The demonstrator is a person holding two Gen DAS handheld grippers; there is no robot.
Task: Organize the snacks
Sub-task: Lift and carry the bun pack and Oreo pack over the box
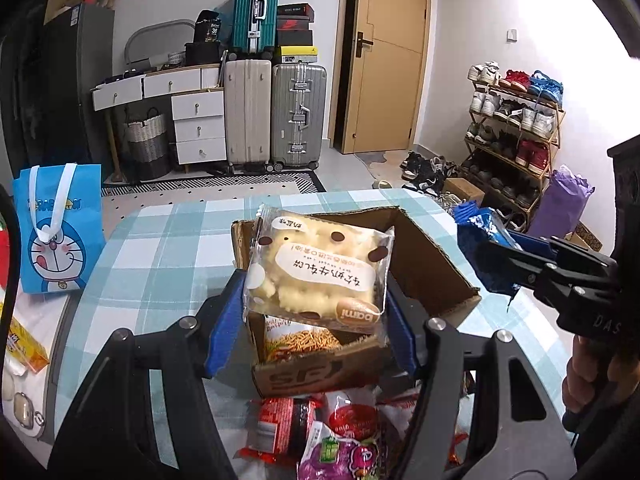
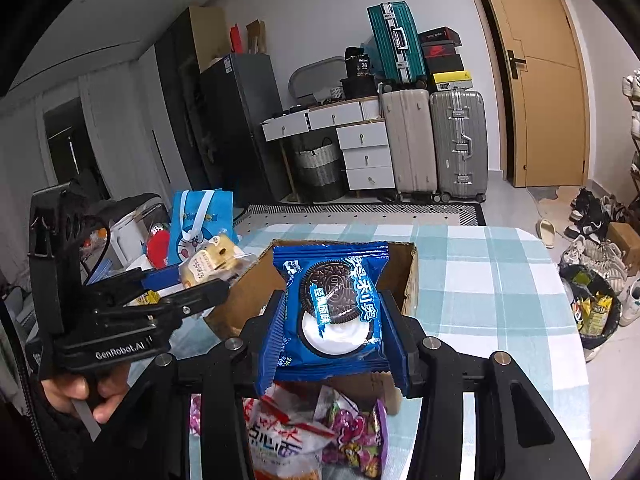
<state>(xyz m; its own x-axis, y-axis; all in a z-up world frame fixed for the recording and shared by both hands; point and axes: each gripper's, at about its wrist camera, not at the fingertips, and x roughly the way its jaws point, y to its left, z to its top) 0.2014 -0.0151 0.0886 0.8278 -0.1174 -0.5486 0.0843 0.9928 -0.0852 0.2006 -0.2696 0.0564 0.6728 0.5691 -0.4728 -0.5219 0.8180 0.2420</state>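
My left gripper [image 1: 316, 300] clamps a bread pack [image 1: 318, 274], hiding the box [image 1: 424, 264] beneath; right gripper [image 2: 334, 320] clamps the Oreo pack [image 2: 330, 312]

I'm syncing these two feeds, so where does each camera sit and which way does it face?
Left wrist: on the left gripper, facing the door across the table; its fingers clamp a pastry pack above the cardboard box; the right gripper shows at right.
Right wrist: on the right gripper, facing the same way, clamping a cookie pack; the left gripper and a hand show at left.
Shared: box, checked tablecloth, suitcases, door.
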